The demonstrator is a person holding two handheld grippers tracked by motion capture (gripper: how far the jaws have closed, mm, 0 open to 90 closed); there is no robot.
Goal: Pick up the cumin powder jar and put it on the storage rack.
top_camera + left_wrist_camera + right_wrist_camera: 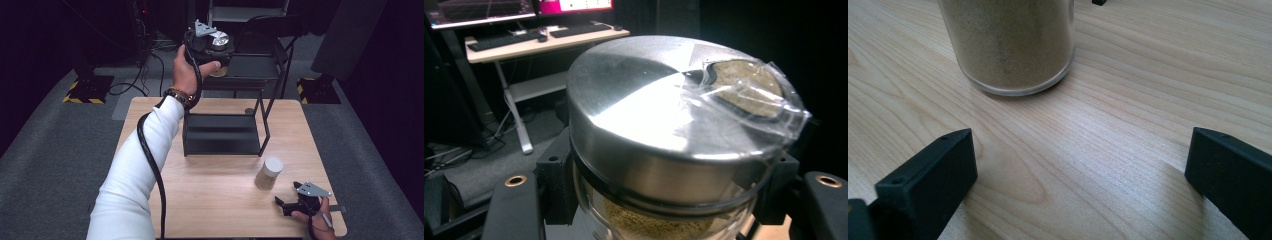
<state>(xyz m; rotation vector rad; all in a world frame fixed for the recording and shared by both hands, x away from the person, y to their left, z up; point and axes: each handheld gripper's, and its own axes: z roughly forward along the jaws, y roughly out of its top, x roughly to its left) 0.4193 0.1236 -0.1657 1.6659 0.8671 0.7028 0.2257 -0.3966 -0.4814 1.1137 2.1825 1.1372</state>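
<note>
Left tongs (216,55), top centre of the high view, pinch a steel-lidded jar (674,130) of sandy powder above and behind the black wire rack (222,132) at frame centre. Right tongs (286,204), spread at lower right, rest on the worktop (220,200). A second jar (269,173) stands just beyond them.

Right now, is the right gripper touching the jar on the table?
Apart. The right gripper view shows bare table between the open right gripper and the jar.
</note>
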